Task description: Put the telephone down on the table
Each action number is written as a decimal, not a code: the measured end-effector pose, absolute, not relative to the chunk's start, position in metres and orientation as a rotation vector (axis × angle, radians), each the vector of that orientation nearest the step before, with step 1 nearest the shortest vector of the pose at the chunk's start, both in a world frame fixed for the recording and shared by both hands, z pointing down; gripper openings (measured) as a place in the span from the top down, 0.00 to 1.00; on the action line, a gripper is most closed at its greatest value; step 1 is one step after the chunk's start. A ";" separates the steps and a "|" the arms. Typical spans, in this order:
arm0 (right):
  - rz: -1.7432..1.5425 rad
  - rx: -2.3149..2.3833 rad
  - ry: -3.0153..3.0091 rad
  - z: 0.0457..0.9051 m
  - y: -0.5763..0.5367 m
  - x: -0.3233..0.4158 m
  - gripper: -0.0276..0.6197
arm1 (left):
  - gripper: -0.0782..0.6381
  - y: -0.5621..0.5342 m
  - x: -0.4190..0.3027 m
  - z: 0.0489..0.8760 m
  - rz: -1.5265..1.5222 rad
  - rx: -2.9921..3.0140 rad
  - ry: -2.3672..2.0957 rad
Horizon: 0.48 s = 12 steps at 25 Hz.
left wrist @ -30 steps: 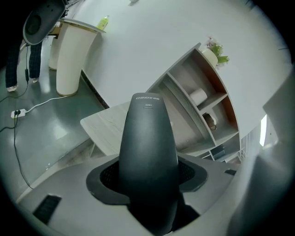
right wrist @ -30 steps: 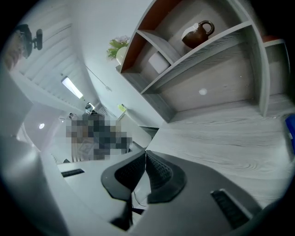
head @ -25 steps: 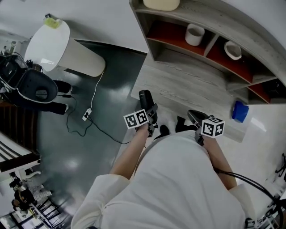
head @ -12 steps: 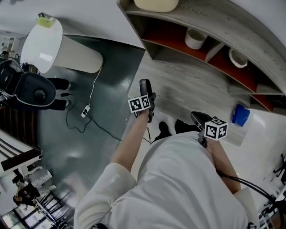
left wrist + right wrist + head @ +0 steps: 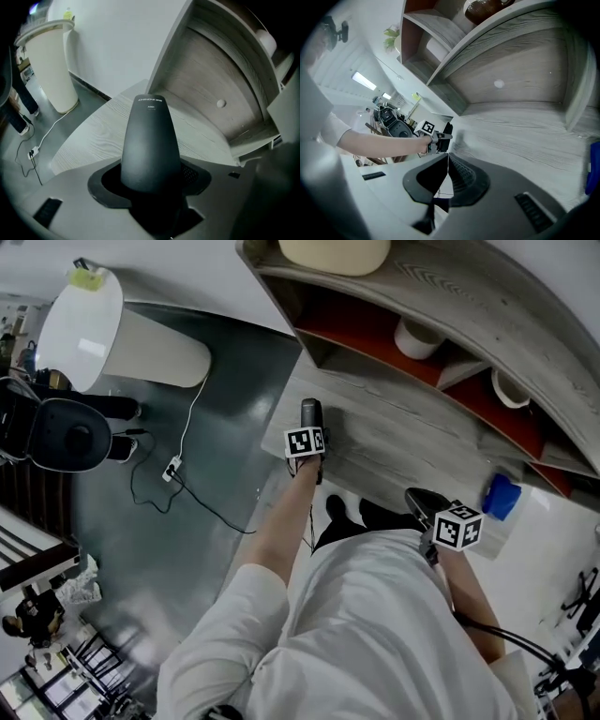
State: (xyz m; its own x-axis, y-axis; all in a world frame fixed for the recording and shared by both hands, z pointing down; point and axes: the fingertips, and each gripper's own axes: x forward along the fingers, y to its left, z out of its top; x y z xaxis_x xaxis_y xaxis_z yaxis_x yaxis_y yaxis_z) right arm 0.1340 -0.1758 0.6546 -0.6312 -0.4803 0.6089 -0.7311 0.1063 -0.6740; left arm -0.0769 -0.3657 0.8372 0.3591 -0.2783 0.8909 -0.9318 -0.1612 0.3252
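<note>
The telephone is a dark grey handset that tapers toward its far end. My left gripper is shut on its near end, and the handset points out over the pale wood-grain table. In the head view the left gripper holds the telephone above the table's near left corner. Whether the handset touches the wood I cannot tell. My right gripper hangs close to the person's body at the table's front edge. Its jaws are shut with nothing between them.
Curved shelves stand behind the table, holding a white cup and a bowl. A blue object lies at the right. On the floor to the left are a white bin, a black chair and a cable with a plug.
My left gripper has carried the telephone forward, farther over the table's corner. The right gripper has stayed near the body, shut.
</note>
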 end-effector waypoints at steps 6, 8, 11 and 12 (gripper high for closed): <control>1.563 1.174 -2.125 0.664 -0.173 0.139 0.93 | 0.49 -0.365 -0.066 0.858 1.008 1.694 -1.061; 1.570 1.164 -2.115 0.668 -0.172 0.141 0.93 | 0.49 -0.363 -0.065 0.863 1.033 1.691 -1.059; 1.579 1.150 -2.105 0.673 -0.171 0.144 0.93 | 0.49 -0.361 -0.063 0.872 1.092 1.715 -1.046; 1.581 1.146 -2.101 0.675 -0.170 0.145 0.93 | 0.49 -0.362 -0.063 0.874 1.128 1.736 -1.046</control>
